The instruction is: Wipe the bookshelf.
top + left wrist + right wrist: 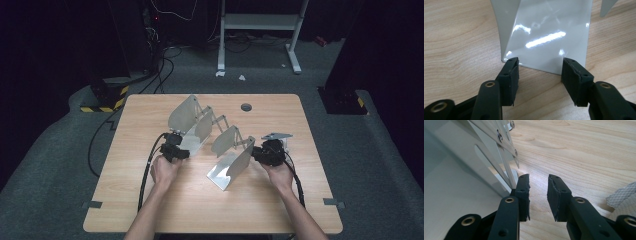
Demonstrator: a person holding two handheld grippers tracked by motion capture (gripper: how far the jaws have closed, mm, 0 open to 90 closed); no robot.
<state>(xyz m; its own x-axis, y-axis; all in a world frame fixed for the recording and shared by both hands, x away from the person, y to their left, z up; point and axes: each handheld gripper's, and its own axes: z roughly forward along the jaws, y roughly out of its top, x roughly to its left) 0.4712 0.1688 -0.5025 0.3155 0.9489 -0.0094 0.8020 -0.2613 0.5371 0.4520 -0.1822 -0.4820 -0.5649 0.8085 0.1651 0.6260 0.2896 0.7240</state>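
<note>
A folding metal rack (210,132), made of shiny grey plates joined by scissor links, stands stretched out in the middle of the wooden table (150,205). My left gripper (176,150) is at the rack's left end. In the left gripper view its jaws stand apart (541,67), with the near edge of the glossy plate (549,37) just ahead of the tips and not pressed. My right gripper (260,152) is at the right end. Its jaws (538,182) hold a narrow gap over bare wood, and the rack's plate (454,190) and links (496,142) lie just left of them.
A round cable hole (246,106) sits near the table's far edge. Black cables (147,175) trail from the left gripper toward the front edge. A pale meshed piece (624,195) lies at the right of the right gripper view. A white stand (260,22) is on the floor beyond.
</note>
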